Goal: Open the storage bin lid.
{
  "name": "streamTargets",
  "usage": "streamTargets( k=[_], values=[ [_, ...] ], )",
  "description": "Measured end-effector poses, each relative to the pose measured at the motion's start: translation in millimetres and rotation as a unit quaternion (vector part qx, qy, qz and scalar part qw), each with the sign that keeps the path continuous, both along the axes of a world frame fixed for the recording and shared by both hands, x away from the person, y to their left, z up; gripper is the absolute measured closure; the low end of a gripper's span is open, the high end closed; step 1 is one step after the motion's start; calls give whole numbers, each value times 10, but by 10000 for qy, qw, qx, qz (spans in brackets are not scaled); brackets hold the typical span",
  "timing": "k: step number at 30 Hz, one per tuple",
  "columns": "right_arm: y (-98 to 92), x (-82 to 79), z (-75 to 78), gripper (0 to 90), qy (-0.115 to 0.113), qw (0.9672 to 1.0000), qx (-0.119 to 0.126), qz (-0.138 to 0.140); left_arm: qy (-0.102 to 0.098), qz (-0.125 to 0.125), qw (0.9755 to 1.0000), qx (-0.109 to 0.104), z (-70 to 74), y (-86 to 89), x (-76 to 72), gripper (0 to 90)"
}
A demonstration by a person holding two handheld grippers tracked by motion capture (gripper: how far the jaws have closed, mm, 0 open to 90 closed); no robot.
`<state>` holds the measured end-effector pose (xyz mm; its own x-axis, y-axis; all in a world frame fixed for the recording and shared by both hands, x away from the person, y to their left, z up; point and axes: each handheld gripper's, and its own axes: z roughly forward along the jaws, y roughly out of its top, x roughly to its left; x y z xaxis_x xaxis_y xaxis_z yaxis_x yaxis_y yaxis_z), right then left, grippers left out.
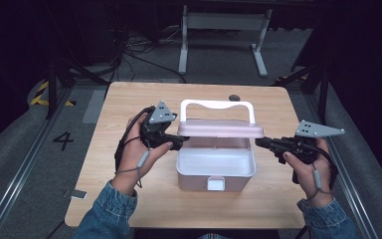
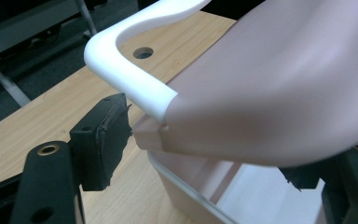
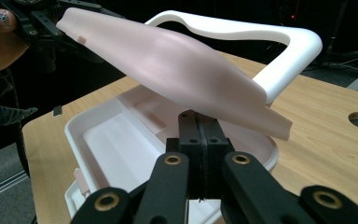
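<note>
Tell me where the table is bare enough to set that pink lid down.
Bare wood lies along the table front edge, between the pink box and the person's sleeves, and along the far edge behind the white handle, beside the round hole. Both sides of the box are crowded: the left gripper and right gripper work at the lid.

The lid (image 1: 221,130) hangs above the box (image 1: 216,172), between the left gripper (image 1: 179,143) and right gripper (image 1: 258,143) fingers.
</note>
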<state>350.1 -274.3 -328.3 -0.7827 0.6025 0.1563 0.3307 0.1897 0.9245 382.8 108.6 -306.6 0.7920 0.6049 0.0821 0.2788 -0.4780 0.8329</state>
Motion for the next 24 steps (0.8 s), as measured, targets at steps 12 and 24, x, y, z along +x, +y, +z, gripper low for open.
streamTargets(
  k=[12, 24],
  values=[
    [-10, 13, 18, 892, 10, 9999, 140, -26, -63, 0, 10000, 26, -7, -63, 86, 321],
    [-42, 10, 24, 884, -8, 9998, 170, -91, -313, -218, 9992, -109, 57, -151, 94, 322]
  ],
)
